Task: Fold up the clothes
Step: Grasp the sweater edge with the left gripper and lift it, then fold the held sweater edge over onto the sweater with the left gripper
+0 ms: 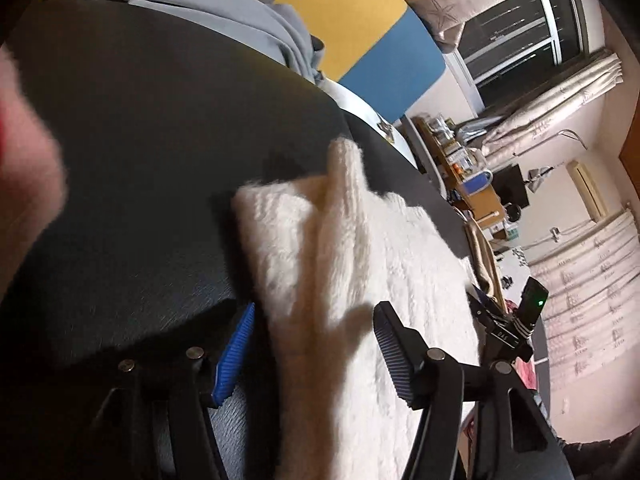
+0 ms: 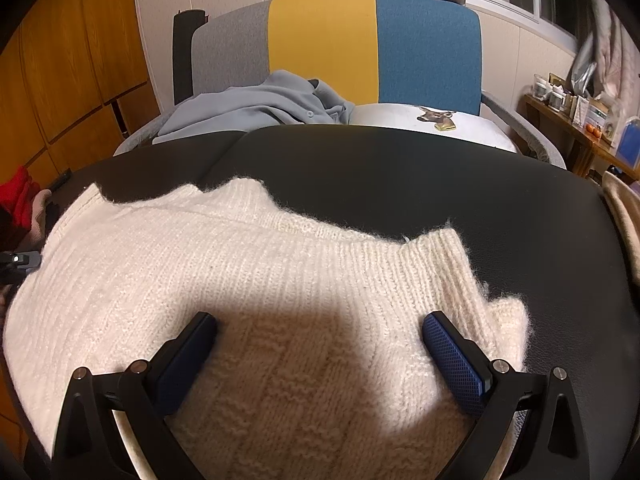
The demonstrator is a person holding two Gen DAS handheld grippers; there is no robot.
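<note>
A cream knit sweater point(image 2: 240, 264) lies spread on a black leather-like surface point(image 2: 380, 168), its ribbed hem or cuff at the right. In the left wrist view the sweater point(image 1: 380, 264) shows a folded strip lying along it. My left gripper point(image 1: 312, 354) is open just over the sweater's near edge, and its blue pad point(image 1: 234, 356) is off the cloth's side. My right gripper point(image 2: 322, 356) is wide open low above the middle of the sweater, casting a shadow on it. Neither pair of pads presses the knit.
Behind the black surface stands a chair with a grey, yellow and blue back point(image 2: 324, 40), holding a blue-grey garment point(image 2: 260, 108) and a white cushion point(image 2: 400, 116). A red cloth point(image 2: 16, 200) lies at the left. At the right is a cluttered wooden shelf point(image 2: 576, 120).
</note>
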